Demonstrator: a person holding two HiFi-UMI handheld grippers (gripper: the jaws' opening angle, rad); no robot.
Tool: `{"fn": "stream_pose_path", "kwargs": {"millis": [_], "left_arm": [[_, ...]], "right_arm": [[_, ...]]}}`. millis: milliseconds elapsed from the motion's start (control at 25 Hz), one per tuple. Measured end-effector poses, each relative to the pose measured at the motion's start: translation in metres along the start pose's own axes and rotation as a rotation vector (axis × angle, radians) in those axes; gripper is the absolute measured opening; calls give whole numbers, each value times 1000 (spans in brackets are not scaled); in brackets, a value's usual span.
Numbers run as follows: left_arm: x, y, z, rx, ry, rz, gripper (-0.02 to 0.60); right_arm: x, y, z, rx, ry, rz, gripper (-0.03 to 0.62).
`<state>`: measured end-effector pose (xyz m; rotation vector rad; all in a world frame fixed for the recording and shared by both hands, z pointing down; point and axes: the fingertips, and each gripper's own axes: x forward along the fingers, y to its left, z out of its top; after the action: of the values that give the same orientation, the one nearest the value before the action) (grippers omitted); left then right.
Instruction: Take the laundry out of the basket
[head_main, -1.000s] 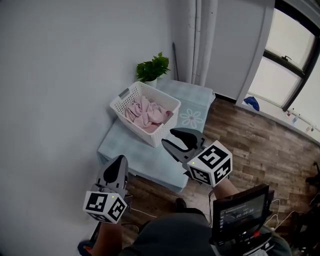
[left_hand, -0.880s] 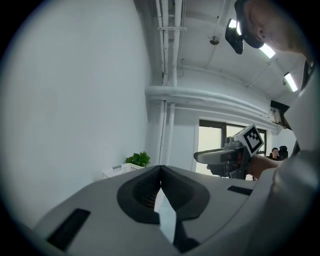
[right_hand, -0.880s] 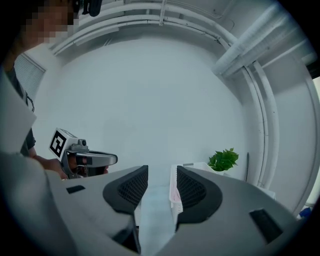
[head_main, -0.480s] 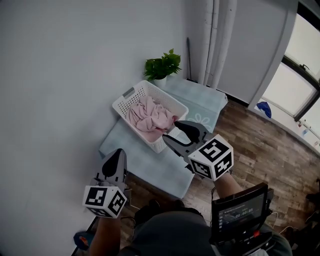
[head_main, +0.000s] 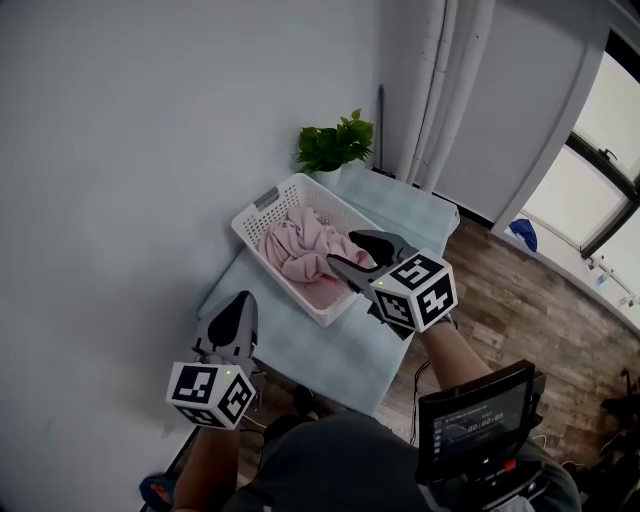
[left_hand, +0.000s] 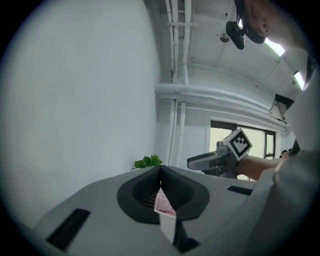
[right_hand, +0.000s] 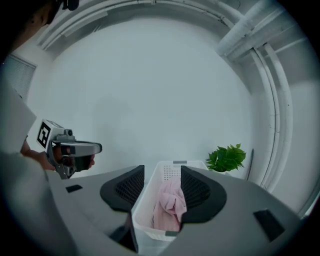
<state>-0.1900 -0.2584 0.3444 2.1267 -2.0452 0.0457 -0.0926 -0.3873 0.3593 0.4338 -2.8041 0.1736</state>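
Note:
A white perforated laundry basket (head_main: 262, 205) stands on a low table with a pale blue cover (head_main: 300, 345). Crumpled pink laundry (head_main: 298, 250) fills it. My right gripper (head_main: 341, 250) is open and hangs over the basket's near right corner, nothing between its fingers. In the right gripper view the basket (right_hand: 150, 220) and the pink laundry (right_hand: 167, 205) show between the spread jaws of the right gripper (right_hand: 162, 187). My left gripper (head_main: 242, 300) is shut and held low at the left, short of the table. The left gripper (left_hand: 160, 170) points at the wall, with the right gripper (left_hand: 192, 161) beyond it.
A green potted plant (head_main: 335, 145) stands behind the basket near white pipes (head_main: 450, 90). A grey wall runs along the left. Wooden floor (head_main: 545, 310) lies to the right of the table. A small screen (head_main: 475, 425) sits at the person's waist.
My right gripper has moved forward, from in front of the basket to over its near right corner, and its jaws stand wider. The left gripper has barely moved.

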Motion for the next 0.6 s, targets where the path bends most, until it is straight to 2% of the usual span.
{"fn": "stream_pose_path", "kwargs": {"millis": [80, 280, 600], "left_arm": [[3, 13, 3, 0, -3, 4, 9], [8, 50, 1, -16, 8, 32, 9], [8, 103, -13, -47, 38, 91, 9]], "right_arm": [[28, -8, -6, 4, 56, 18, 247], [103, -28, -41, 7, 228, 88, 420], [195, -55, -110, 1, 462, 109, 477]]}}
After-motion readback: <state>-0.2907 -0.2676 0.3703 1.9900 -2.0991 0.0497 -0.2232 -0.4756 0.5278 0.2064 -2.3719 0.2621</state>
